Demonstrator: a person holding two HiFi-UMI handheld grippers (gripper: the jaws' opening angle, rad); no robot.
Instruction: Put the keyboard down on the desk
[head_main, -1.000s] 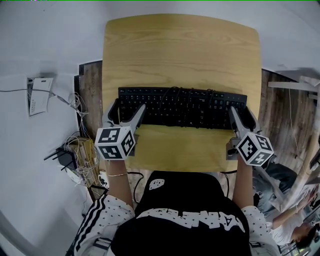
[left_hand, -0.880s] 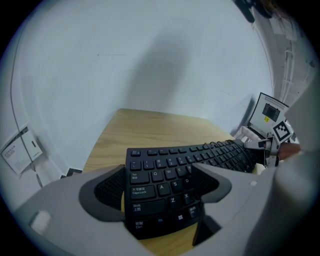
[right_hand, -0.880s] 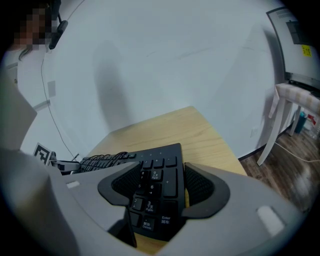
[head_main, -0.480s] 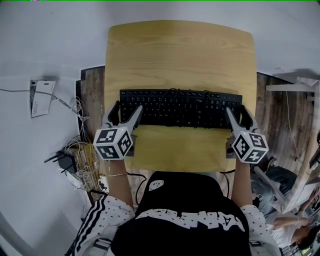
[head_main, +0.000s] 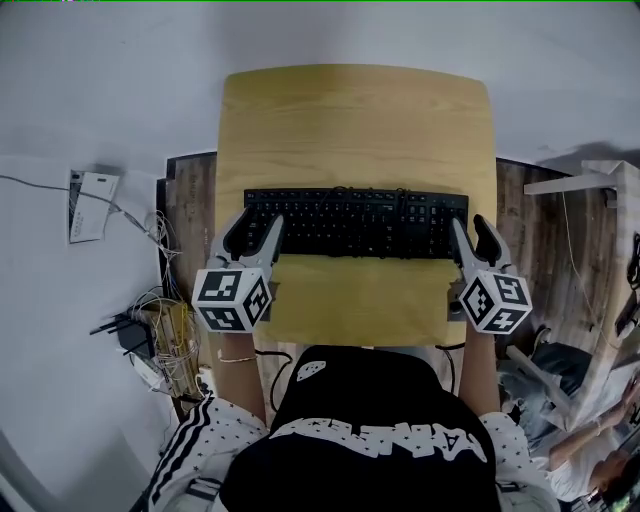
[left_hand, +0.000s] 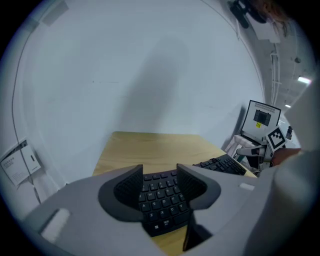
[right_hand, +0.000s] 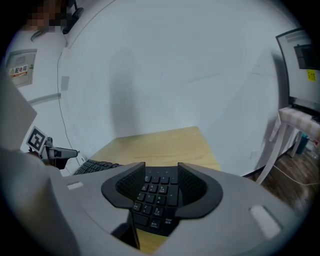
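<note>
Overhead, the keyboard (head_main: 355, 222) is lying across the desk (head_main: 355, 120), the left gripper (head_main: 252, 228) straddling its 9 o'clock end, the right gripper (head_main: 472, 235) its 3 o'clock end. Left gripper view: jaws are standing apart around the letter keys (left_hand: 161, 192). Right gripper view: likewise, around the number pad (right_hand: 156, 195).

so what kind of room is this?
Most likely an office or lab workspace: a small wooden desk set against a plain pale wall, with a black keyboard, and a tangle of cables on the wood-look floor beside it.
</note>
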